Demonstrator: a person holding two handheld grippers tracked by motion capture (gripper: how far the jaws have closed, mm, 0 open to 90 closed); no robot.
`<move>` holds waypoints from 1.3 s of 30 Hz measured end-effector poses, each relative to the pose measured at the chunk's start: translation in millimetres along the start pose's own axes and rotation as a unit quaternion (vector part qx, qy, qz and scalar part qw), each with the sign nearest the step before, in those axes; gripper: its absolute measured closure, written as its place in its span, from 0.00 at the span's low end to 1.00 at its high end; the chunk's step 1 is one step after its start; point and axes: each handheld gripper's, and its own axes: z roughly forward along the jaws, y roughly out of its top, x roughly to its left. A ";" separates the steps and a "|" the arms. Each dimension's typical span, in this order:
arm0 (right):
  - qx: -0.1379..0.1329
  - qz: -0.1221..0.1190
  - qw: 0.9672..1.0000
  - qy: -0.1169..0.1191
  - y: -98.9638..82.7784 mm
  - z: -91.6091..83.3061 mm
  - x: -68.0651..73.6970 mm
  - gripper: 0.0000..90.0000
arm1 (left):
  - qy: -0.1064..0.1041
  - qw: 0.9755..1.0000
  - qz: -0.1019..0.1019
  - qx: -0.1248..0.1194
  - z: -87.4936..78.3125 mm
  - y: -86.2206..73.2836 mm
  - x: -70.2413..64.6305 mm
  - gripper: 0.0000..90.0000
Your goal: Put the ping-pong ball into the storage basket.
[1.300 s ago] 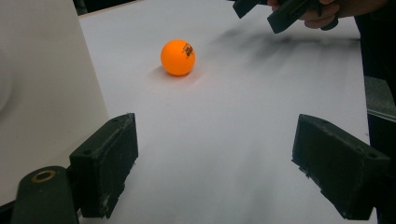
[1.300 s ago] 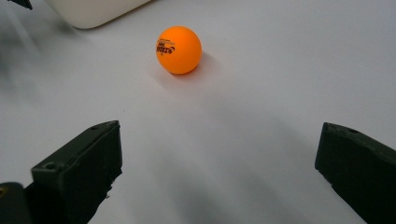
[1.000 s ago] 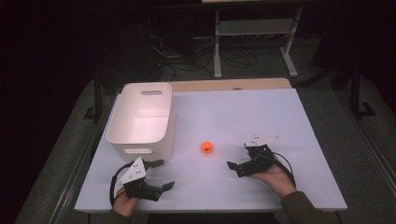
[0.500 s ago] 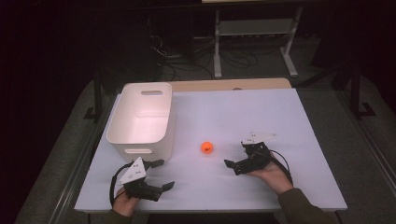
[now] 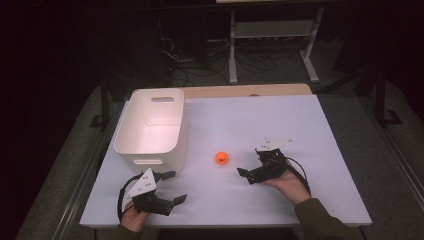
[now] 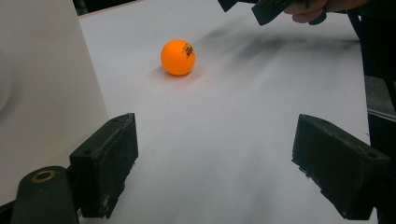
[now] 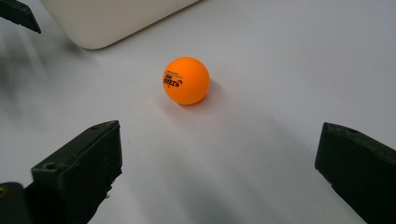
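Progress nil so far: we see the small orange plastic ball (image 5: pixel 222 158) loose on the white surface (image 5: pixel 300 130) beside the white plastic bin (image 5: pixel 155 125), right tool (image 5: pixel 244 173) near it, left tool (image 5: pixel 176 187) idle, both spread, grasp and placing remaining.

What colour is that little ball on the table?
Orange, with small dark print on the ball; clearest in the right gripper view.

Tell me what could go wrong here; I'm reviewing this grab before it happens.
The orange ball sits loose on the smooth table, so a touch from one jaw of the open right tongs could roll it away. It may roll against the white bin, where there is little room for the jaws.
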 end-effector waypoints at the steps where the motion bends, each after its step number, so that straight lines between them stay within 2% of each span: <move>1: 0.000 0.000 1.000 0.000 0.0 0.0 0.0 0.00 | 0.000 1.000 0.000 0.000 0.0 0.0 0.0 0.16; 28: 0.008 0.000 1.000 0.012 9.2 9.1 0.6 0.01 | 0.000 1.000 0.001 0.000 0.1 0.0 -0.2 0.16; 39: 0.007 -0.006 1.000 0.002 12.8 9.8 1.2 0.00 | 0.001 1.000 0.001 0.000 0.0 0.0 -0.4 0.16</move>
